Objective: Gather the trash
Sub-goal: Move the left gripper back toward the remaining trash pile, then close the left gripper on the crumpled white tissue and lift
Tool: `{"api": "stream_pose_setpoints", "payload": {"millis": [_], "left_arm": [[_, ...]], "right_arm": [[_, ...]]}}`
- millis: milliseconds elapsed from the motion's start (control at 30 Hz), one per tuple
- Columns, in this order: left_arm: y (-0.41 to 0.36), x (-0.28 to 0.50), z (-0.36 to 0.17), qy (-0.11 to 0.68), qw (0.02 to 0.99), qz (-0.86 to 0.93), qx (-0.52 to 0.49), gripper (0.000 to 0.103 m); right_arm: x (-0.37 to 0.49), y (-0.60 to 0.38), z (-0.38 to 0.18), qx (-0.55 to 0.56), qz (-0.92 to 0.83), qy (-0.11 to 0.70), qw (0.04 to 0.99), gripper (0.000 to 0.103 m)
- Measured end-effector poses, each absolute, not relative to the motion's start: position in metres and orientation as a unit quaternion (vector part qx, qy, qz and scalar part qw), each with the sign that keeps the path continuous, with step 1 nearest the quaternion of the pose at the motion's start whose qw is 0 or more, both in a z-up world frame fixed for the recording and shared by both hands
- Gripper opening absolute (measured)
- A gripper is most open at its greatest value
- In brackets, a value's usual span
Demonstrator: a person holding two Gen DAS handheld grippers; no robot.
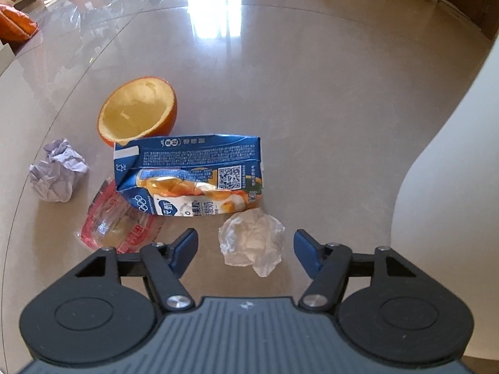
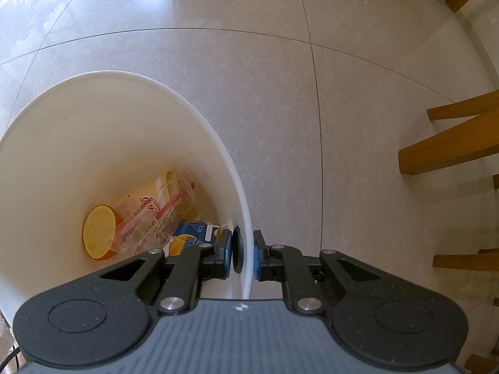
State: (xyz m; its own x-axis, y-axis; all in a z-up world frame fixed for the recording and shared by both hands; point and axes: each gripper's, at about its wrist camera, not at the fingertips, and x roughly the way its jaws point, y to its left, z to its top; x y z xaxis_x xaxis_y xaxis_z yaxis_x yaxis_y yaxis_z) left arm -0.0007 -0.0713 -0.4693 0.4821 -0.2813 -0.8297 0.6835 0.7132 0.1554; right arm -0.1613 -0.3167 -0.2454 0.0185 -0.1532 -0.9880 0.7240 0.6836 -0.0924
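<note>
We see both views in bright daylight. In the left wrist view a strong white glare patch (image 1: pixel 215 3) lies across the glossy floor (image 1: pixel 312 93) at the top, washing out detail there; soft, short shadows sit under the crumpled pieces. The right wrist view is evenly lit, with the white bin wall (image 2: pixel 93 131) glowing warm. Fisheye bending curves the tile lines (image 2: pixel 318 124), and the corners fall dark. Focus stays fairly sharp throughout.

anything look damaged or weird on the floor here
The blue juice carton is crushed and lies on its side, touching a hollowed orange half. Crumpled paper, a flattened wrapper and a wadded tissue lie around it.
</note>
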Motion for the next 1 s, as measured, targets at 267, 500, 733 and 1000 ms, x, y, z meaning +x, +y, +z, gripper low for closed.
{"api": "stream_pose_setpoints", "payload": {"millis": [267, 500, 733, 1000], "left_arm": [[-0.073, 0.004, -0.476, 0.421, 0.819, -0.292, 0.257, 0.051], [-0.07, 0.006, -0.472, 0.437, 0.81, -0.296, 0.257, 0.041], [-0.06, 0.009, -0.458, 0.454, 0.791, -0.312, 0.267, 0.035], [-0.059, 0.01, -0.418, 0.449, 0.759, -0.355, 0.31, 0.034]], "right_arm": [[-0.16, -0.316, -0.247, 0.229, -0.325, 0.622, 0.675, 0.016], [-0.16, -0.316, -0.247, 0.228, -0.325, 0.623, 0.674, 0.016], [-0.16, -0.316, -0.247, 0.228, -0.325, 0.623, 0.674, 0.016], [-0.16, -0.315, -0.247, 0.229, -0.325, 0.623, 0.673, 0.016]]}}
